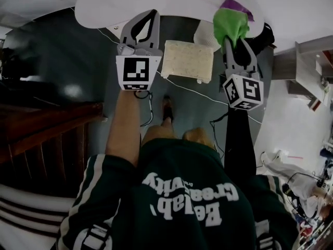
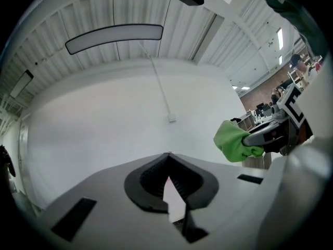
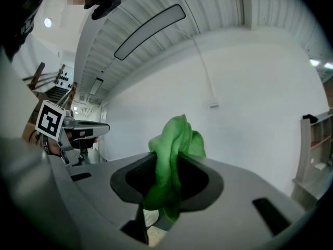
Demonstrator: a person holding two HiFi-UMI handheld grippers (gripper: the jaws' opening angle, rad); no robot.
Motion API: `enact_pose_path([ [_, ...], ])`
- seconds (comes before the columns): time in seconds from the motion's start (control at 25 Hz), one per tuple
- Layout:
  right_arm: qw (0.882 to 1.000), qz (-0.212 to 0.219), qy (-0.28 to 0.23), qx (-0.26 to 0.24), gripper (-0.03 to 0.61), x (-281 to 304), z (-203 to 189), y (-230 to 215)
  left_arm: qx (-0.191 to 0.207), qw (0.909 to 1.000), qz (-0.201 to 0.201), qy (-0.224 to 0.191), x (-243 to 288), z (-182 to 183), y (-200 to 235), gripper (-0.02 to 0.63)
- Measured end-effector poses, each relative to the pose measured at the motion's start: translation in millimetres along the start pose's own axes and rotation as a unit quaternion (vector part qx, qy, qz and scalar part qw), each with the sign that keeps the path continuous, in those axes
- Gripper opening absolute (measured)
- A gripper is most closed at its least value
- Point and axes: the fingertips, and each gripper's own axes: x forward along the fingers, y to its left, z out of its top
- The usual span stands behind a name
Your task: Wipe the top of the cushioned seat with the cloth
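My left gripper is raised in front of me with its jaws brought together at the tips. The left gripper view shows nothing caught between them, only a pale sliver of background through the gap lower down. That view looks at a plain white wall.

Just to the right of the left gripper, in the space between my two grippers, is the cushioned seat. It is a cream, square pad lying flat below jaw level, and neither gripper touches it. A thin cable runs across the dark floor on the near side of the seat.

Further right, my right gripper is clamped on the cloth. The cloth is a bright green wad that bulges out past the jaw tips. In the right gripper view it fills the gap between the jaws, with folds standing up above them and a tail hanging below. The cloth is held up in the air, beyond the seat's right edge and clear of the pad. From the left gripper's side it shows as a green lump off to the right.
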Motion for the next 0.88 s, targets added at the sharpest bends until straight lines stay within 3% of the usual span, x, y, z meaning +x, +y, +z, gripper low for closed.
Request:
enact_pose_path([
  [0.24,0.999,0.013,0.045,0.006,0.13,67,-50,27,-0.022,0.9994,-0.029,0.0,44,-56,25,0.014],
  [0.4,0.997,0.017,0.07,0.019,0.13,96,-85,26,-0.012,0.9991,-0.041,-0.009,67,-86,23,0.014],
  [0.64,0.993,0.038,0.11,0.027,0.13,123,-153,24,-0.031,0.9979,-0.048,0.029,79,-158,14,0.014],
  [0.72,0.99,0.051,0.122,0.041,0.13,131,-184,23,-0.018,0.9971,-0.055,0.049,81,-186,7,0.015],
  [0.88,0.978,0.074,0.186,0.054,0.128,145,-257,30,-0.021,0.9954,-0.054,0.077,85,-237,-7,0.014],
])
